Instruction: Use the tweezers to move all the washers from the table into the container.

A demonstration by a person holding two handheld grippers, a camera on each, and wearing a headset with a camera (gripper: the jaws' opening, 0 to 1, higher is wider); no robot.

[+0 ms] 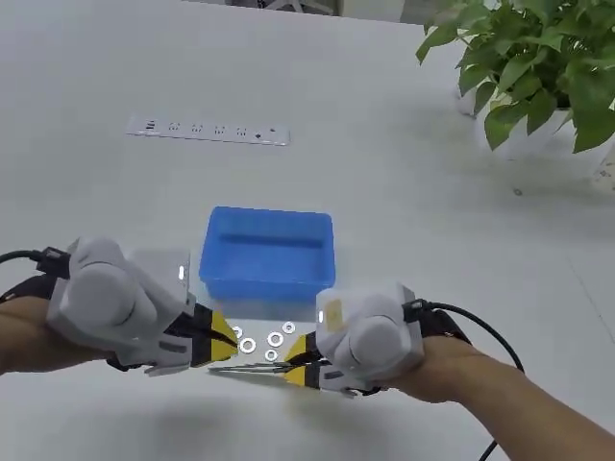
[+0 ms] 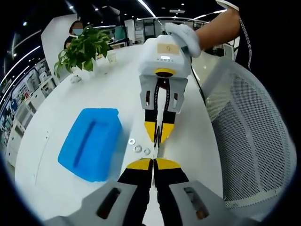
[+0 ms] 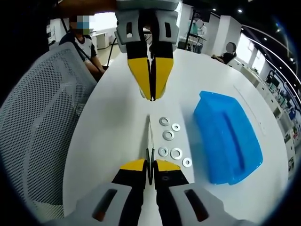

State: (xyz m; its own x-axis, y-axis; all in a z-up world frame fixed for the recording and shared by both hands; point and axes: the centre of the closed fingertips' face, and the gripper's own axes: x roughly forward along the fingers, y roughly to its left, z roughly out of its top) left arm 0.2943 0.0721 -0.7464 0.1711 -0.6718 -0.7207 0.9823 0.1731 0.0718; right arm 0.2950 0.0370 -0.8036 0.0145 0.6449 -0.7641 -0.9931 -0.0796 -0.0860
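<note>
My right tool [image 3: 150, 165] is clamped tight on the rear end of the tweezers [image 3: 149, 139], thin and steel-grey, their points aimed at my left tool [image 2: 153, 162], whose jaws are pressed together with nothing between them that I can make out. Six small, flat silver washers [image 3: 168, 135] lie loose on the white counter [image 3: 113, 122], between the tweezers and the blue container [image 3: 228, 139]

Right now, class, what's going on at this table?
A person works two handheld grippers. The right gripper is shut on the tweezers, whose tips point at the left gripper, its jaws closed. Six washers lie on the table beside the blue container; none look moved yet.
</note>
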